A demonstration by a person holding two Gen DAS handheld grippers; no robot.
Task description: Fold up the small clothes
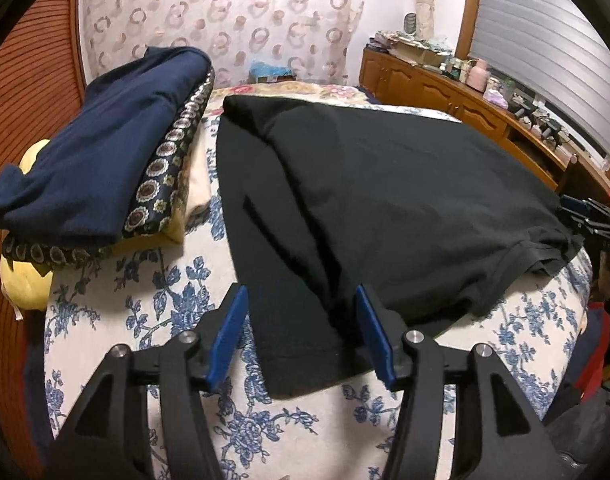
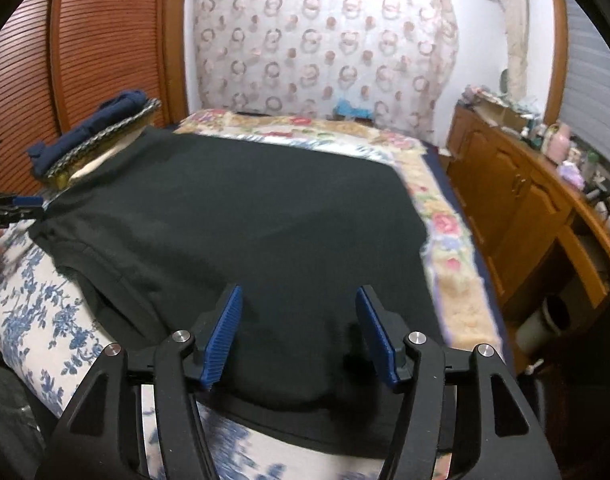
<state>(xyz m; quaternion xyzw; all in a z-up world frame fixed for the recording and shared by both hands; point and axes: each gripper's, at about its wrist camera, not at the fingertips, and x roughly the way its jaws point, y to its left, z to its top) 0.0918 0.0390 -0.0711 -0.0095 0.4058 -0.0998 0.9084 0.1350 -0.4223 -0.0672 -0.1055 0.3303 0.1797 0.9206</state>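
The left two-finger gripper [image 1: 301, 332] has matte black angular linkage arms, round silver pivot screws and ribbed blue pads [image 1: 230, 336]. The right two-finger gripper [image 2: 299, 334] matches it, with the same blue pads [image 2: 221, 338].

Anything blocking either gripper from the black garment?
Nothing visible. The left gripper and right gripper are both open, each right over the near edge of the black garment on the bed. The folded pile sits off to the side.

Both my wrist cams sit low and close over the black garment [image 1: 385, 208], angled down toward the patterned curtain [image 2: 325, 48]; left cam covers its left corner, right cam its right.
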